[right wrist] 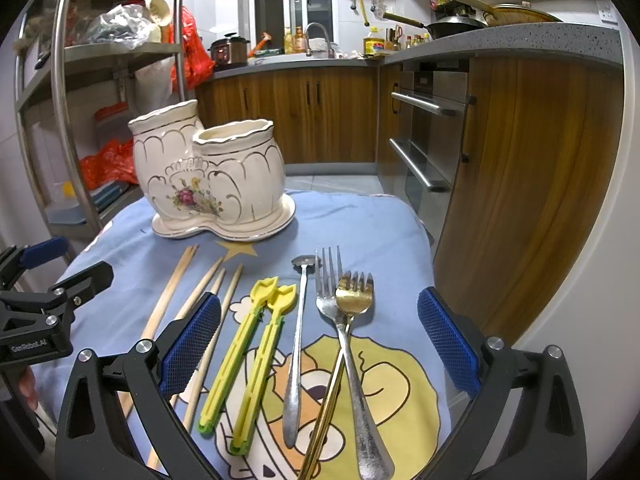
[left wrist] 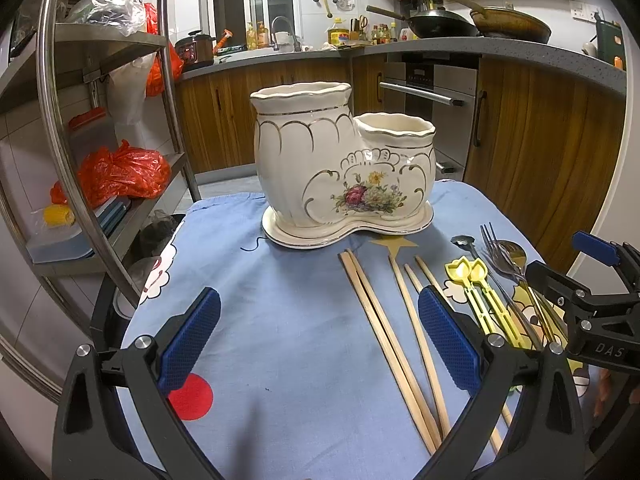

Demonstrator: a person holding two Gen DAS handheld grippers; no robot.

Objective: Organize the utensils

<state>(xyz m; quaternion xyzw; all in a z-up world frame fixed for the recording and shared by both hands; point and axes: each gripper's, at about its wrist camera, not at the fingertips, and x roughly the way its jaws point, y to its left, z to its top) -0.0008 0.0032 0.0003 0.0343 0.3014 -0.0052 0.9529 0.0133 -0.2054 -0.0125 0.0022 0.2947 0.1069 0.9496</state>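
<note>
A cream ceramic holder [left wrist: 340, 164] [right wrist: 208, 176] with two cups, gold trim and a flower print stands at the far side of the blue cloth. Several wooden chopsticks [left wrist: 384, 320] [right wrist: 170, 300] lie in front of it. Right of them lie two yellow plastic utensils [left wrist: 486, 300] [right wrist: 252, 356], a small steel spoon [right wrist: 298, 344], a steel fork [right wrist: 348, 352] and a gold fork [right wrist: 352, 300] crossed over each other. My left gripper [left wrist: 320, 344] hovers open over the cloth near the chopsticks. My right gripper [right wrist: 320, 344] hangs open above the forks and spoon, holding nothing.
The blue printed cloth [left wrist: 280, 288] covers a small table. A steel shelf rack [left wrist: 100, 120] with orange bags stands close on the left. Wooden cabinets [right wrist: 532, 184] and an oven [right wrist: 428, 136] stand right and behind. Pans sit on the counter [left wrist: 440, 24].
</note>
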